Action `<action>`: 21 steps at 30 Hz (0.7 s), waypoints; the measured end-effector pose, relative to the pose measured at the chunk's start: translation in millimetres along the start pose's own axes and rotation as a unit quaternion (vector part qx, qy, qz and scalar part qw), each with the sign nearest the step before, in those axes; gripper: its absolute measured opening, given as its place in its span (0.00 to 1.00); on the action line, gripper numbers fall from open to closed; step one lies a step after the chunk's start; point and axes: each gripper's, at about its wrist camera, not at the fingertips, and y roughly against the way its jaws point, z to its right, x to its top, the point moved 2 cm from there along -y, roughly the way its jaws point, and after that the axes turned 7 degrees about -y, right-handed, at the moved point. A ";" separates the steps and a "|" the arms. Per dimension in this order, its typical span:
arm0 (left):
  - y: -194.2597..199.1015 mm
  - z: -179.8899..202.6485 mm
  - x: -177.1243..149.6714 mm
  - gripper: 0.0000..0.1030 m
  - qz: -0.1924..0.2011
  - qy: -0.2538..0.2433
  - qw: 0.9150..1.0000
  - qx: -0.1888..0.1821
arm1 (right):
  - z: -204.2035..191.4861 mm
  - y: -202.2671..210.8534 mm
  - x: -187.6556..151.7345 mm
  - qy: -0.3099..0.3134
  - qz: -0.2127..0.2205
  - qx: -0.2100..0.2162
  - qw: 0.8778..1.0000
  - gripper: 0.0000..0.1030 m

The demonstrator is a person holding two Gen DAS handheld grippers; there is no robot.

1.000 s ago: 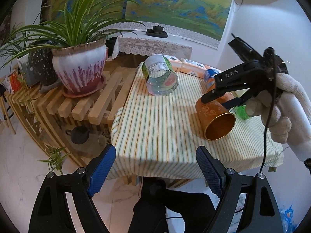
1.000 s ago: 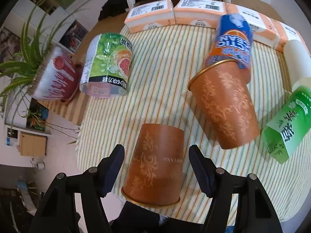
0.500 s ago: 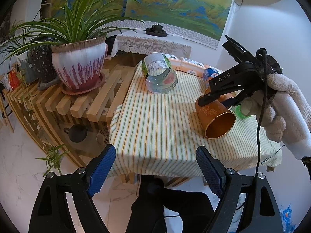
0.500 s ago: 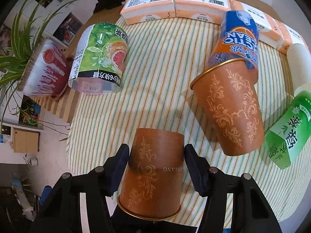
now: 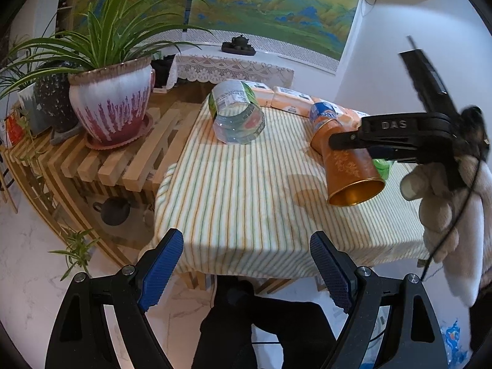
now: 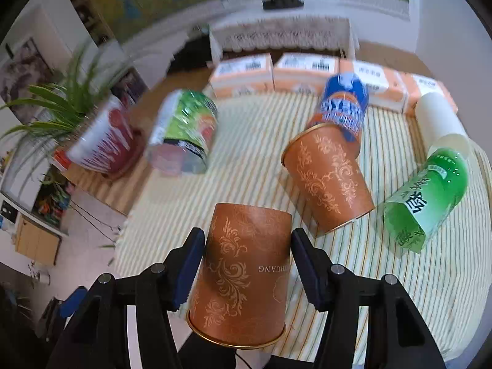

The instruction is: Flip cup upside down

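My right gripper (image 6: 247, 253) is shut on a brown cup with gold floral print (image 6: 243, 273), its gold rim toward the camera. In the left wrist view the cup (image 5: 350, 169) is held tilted above the striped tablecloth (image 5: 246, 190), mouth down and forward, with the right gripper (image 5: 347, 143) clamping its side. A second matching cup (image 6: 329, 181) lies on its side on the cloth. My left gripper (image 5: 246, 264) is open and empty below the table's front edge.
On the cloth lie a green-labelled clear bottle (image 5: 236, 113), a blue-orange can (image 6: 341, 107), a green bottle (image 6: 427, 203), a white roll (image 6: 436, 120) and orange boxes (image 6: 304, 73) at the back. A potted plant (image 5: 110, 101) stands on slatted wooden shelves to the left.
The right gripper closed on the cup and lifted it off the cloth, tilting it so that its mouth points more downward. The left gripper stayed open and drew back slightly.
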 end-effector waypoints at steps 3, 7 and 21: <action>-1.6 1.6 -0.7 0.84 -0.001 0.001 1.000 -0.003 | -2.2 14.1 -9.4 0.011 0.051 -0.001 0.999 0.53; -3.9 3.6 -1.9 0.84 -0.004 0.002 1.000 -0.007 | -2.3 24.8 -22.2 0.015 0.112 0.003 0.994 0.53; -8.6 7.4 -6.3 0.84 -0.017 0.003 1.000 -0.012 | -9.9 8.3 -43.4 0.062 0.255 -0.049 0.964 0.53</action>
